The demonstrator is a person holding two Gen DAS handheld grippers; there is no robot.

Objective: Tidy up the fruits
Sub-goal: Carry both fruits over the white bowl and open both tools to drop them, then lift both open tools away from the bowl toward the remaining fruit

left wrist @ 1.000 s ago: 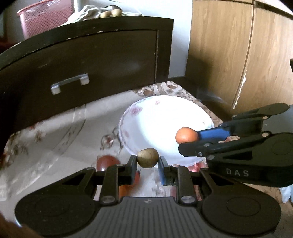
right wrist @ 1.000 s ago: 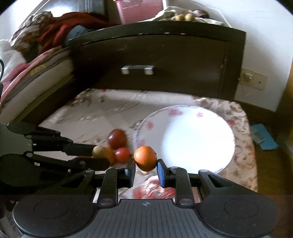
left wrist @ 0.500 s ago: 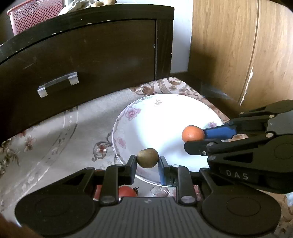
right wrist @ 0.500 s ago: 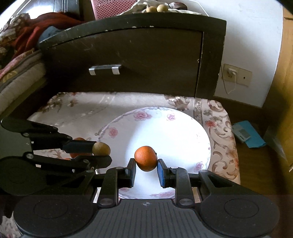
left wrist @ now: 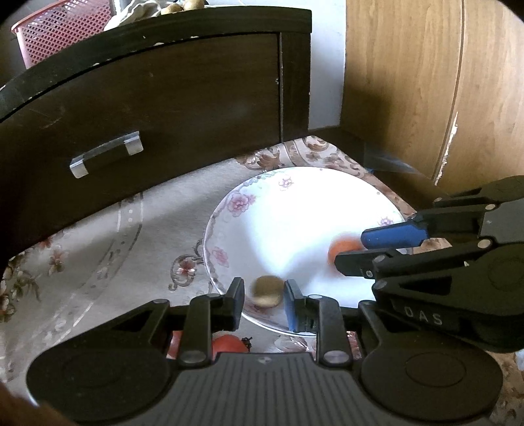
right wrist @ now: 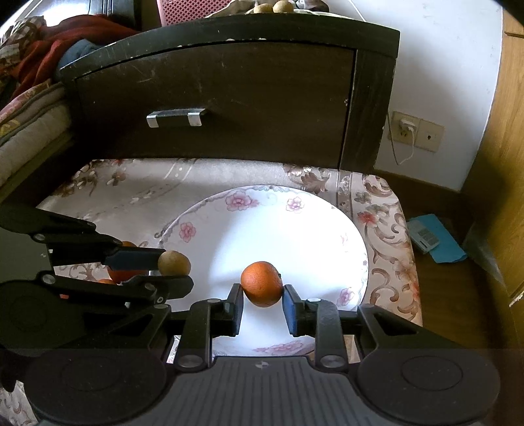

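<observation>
A white floral plate (left wrist: 229, 209) (right wrist: 203, 222) lies on a patterned cloth. My left gripper (left wrist: 263, 295) has its jaws spread wider than a small brown fruit (left wrist: 266, 291), which shows blurred between them over the plate's near rim; it also shows in the right wrist view (right wrist: 174, 262). My right gripper (right wrist: 262, 301) holds its jaws close around an orange (right wrist: 262, 283) over the plate; whether both pads touch it is unclear. In the left wrist view the orange (left wrist: 344, 249) is blurred at the right gripper's tips.
Red tomatoes (left wrist: 226, 344) (right wrist: 122, 273) lie on the cloth left of the plate. A dark cabinet (left wrist: 163, 98) with a metal handle (right wrist: 175, 117) stands behind. A wooden wardrobe (left wrist: 425, 82) is on the right. A pink basket (left wrist: 62, 29) sits on the cabinet.
Both grippers moved further over the plate. The left jaws have widened and the brown fruit now looks blurred between them. The orange also blurs in the left wrist view.
</observation>
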